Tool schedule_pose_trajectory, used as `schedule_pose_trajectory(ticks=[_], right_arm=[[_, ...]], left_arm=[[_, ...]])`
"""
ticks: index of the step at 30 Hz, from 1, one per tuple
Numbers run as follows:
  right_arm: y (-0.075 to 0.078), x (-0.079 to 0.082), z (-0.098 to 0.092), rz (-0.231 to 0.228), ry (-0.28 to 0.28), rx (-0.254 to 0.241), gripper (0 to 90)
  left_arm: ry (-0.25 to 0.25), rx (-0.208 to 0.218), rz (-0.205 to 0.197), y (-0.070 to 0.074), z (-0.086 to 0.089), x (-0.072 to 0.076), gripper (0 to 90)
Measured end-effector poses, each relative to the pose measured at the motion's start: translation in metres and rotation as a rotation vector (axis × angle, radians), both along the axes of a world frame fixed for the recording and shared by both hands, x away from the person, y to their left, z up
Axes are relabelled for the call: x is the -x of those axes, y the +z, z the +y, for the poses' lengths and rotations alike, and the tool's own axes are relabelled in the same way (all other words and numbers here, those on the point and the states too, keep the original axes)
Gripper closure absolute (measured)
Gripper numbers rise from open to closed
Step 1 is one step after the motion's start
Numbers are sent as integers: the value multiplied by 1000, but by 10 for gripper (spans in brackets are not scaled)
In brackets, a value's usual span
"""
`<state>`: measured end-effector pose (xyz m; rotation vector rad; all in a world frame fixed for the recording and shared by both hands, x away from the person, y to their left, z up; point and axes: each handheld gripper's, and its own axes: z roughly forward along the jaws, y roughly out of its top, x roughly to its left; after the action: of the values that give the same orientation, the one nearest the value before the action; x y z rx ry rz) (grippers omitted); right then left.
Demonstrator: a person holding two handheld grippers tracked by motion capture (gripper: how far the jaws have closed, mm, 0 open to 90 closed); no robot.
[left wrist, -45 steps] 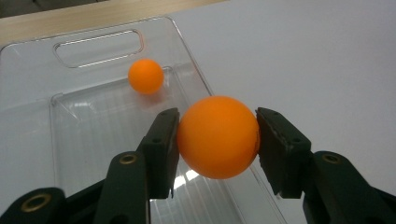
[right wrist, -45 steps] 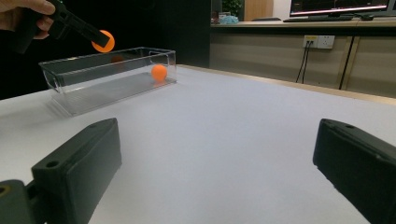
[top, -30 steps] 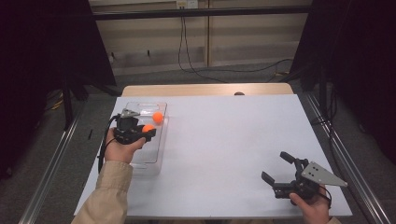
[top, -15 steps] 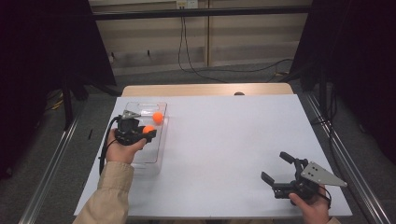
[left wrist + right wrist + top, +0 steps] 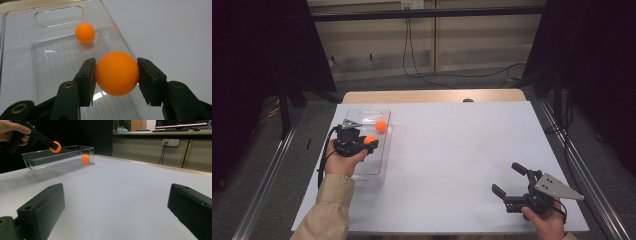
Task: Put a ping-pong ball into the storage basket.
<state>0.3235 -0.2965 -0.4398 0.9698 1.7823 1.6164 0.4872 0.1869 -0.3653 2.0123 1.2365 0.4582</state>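
Here, the left gripper (image 5: 362, 142) clamps an orange ball (image 5: 116, 73) between its jaws, above the clear plastic bin (image 5: 377, 165) at the table's left. A second orange ball (image 5: 381, 125) lies inside the bin. Far right, the right gripper (image 5: 511, 180) rests empty on the white table (image 5: 452, 150), jaws spread wide.

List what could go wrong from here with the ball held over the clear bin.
1. The left gripper pinches the held orange ball only at its sides, so the smooth ball may squirt out.
2. Released above the clear bin, it might bounce out over the low wall.
3. It may strike the second ball and send it rolling.
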Motion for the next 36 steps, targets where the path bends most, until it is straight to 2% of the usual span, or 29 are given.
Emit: schedule_pose_trajectory(ticks=[25, 27, 30, 35, 36], right_arm=[[0, 0, 0, 1, -5, 5, 5], [0, 0, 0, 0, -5, 6, 5], [0, 0, 0, 2, -5, 5, 6], [0, 0, 1, 0, -4, 5, 5], [0, 0, 1, 0, -5, 6, 5]], left_arm=[[9, -5, 5, -7, 0, 0, 509], [2, -19, 8, -8, 1, 0, 509], [12, -4, 10, -10, 1, 0, 509], [16, -8, 12, -12, 1, 0, 509], [10, -23, 12, -12, 2, 0, 509]])
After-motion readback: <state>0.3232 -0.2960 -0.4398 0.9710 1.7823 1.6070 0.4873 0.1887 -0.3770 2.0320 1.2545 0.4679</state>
